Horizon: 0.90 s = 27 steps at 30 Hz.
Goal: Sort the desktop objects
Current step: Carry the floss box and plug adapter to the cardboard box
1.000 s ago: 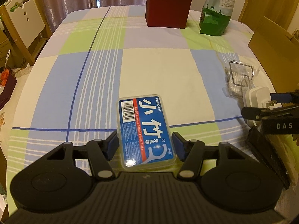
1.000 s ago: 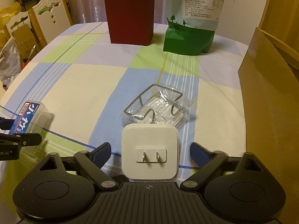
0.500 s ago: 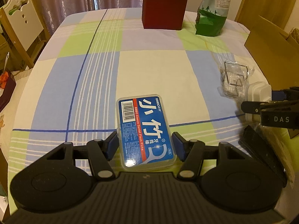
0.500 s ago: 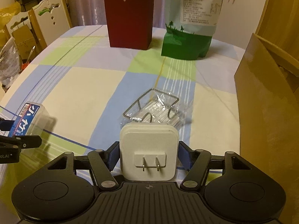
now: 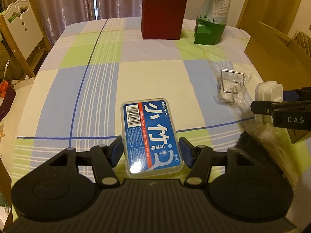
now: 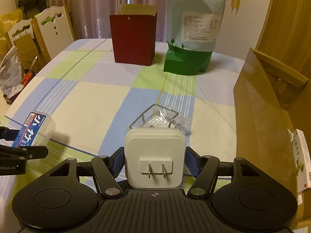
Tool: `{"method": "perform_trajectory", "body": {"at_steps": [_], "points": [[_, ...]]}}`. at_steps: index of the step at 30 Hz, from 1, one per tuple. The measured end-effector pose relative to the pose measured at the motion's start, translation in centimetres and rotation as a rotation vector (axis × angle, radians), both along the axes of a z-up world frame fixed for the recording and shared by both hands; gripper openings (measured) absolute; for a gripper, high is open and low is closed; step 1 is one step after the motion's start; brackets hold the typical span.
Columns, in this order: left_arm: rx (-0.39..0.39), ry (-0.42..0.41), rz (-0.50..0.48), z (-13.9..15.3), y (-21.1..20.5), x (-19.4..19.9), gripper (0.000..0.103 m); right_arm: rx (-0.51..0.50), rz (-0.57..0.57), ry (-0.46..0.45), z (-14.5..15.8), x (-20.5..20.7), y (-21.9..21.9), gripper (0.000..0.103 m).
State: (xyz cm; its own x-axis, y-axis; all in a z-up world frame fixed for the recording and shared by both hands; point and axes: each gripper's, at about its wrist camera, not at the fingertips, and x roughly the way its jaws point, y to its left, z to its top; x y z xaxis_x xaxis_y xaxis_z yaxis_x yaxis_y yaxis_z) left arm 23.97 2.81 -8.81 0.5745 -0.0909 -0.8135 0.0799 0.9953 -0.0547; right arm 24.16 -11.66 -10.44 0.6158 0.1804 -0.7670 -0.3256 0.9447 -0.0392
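Blue pads of your left gripper (image 5: pixel 151 152) press both sides of the dental floss pick box (image 5: pixel 150 136), held above the checked tablecloth (image 5: pixel 155 77). Your right gripper (image 6: pixel 154 160) clamps the white plug adapter (image 6: pixel 155 158) the same way. Smooth plastic can slip, I think, if you tilt either one quickly. Mind also the wire rack (image 6: pixel 155 116) just ahead; a low adapter could catch it.

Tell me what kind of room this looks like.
Probably a dining area in a home: a table under a checked tablecloth, white wooden chairs beside it, and curtains behind. Cardboard boxes suggest it doubles as storage.
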Motion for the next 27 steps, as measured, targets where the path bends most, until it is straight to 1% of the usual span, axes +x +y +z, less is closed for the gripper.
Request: {"method": "perform_trajectory", "body": {"at_steps": [14, 22, 27], "points": [[-0.004, -0.055, -0.054, 2.7, -1.6, -1.2, 0.057, 0.015, -0.009, -0.061, 3.4, -2.5, -0.7, 0.064], [-0.01, -0.118, -0.127, 5.4, -3.7, -0.6, 0.057, 0.032, -0.038, -0.135, 7.1, -3.9, -1.9, 0.064], [-0.013, -0.163, -0.192, 7.2, -5.9, 0.2, 0.057, 0.046, -0.076, -0.19, 9.8, -4.7, -3.6, 0.064]]}}
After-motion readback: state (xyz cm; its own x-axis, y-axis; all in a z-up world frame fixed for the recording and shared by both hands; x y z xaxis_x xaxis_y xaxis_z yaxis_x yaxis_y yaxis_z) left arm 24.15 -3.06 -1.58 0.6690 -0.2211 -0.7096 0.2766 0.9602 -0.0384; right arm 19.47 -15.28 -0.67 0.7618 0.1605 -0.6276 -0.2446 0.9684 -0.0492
